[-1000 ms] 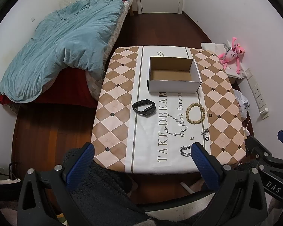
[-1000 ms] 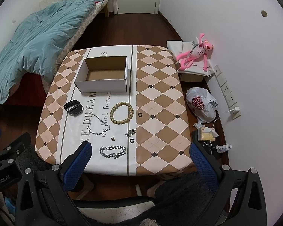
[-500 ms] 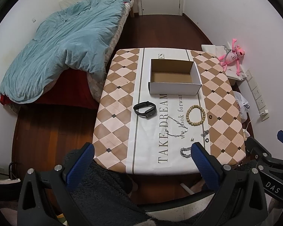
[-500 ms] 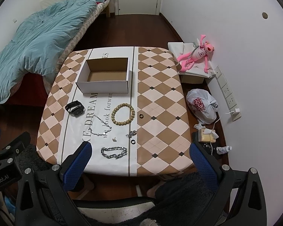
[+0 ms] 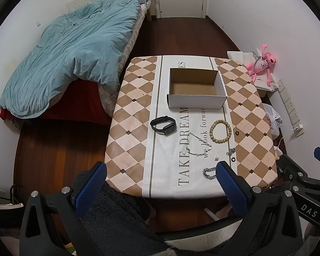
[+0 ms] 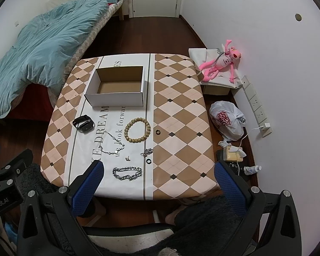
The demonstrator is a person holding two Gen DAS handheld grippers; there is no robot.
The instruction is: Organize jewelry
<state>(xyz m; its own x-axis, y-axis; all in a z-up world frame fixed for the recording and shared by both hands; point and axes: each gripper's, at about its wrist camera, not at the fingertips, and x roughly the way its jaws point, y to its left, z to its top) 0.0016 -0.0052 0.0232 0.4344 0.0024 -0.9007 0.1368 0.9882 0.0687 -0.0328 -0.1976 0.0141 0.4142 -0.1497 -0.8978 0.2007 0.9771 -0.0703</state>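
Note:
An empty white cardboard box (image 5: 196,101) (image 6: 117,98) stands open at the back of the table. In front of it lie a black smartwatch (image 5: 164,125) (image 6: 83,124), a wooden bead bracelet (image 5: 220,131) (image 6: 137,129), a thin silver necklace (image 5: 197,144) (image 6: 113,143), a heavy silver chain bracelet (image 5: 209,173) (image 6: 127,173), small rings (image 6: 158,132) and a small silver charm (image 6: 146,152). My left gripper (image 5: 160,183) and right gripper (image 6: 155,183) are both open and empty, held high above the table's near edge.
The table (image 5: 134,123) has a checked cloth. A bed with a teal duvet (image 5: 70,59) stands left. On the floor to the right are a pink plush toy (image 6: 221,64), a plastic bag (image 6: 227,121), a wall power strip (image 6: 257,104) and small clutter.
Both grippers have risen and drawn back a little, so the table looks slightly smaller. The jewelry and the box have not moved.

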